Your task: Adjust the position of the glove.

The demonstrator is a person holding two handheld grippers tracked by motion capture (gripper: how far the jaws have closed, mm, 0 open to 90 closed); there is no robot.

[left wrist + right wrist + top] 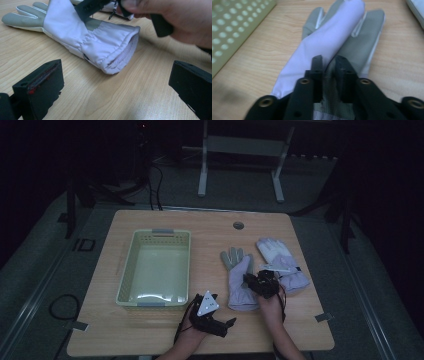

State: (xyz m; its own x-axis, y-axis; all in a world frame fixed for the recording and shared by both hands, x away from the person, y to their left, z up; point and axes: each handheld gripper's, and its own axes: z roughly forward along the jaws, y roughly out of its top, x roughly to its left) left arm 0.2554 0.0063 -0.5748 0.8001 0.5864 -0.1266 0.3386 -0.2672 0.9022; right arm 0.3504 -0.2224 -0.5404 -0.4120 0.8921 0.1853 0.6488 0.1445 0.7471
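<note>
Right hand-held gripper (329,62) narrowly parted over the near glove (337,45); left hand-held gripper (117,87) wide, empty.

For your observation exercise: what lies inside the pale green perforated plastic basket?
The pale green perforated plastic basket shows only its bare, shiny floor; nothing lies in it. The strip behind its near wall is hidden.

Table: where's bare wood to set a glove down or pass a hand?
Free: the far strip of table behind the basket, the lane between the basket and the near glove, and the near right corner. The basket's inside looks bare too. Crowded: the two gloves, second glove, with the right gripper on the near one.
</note>
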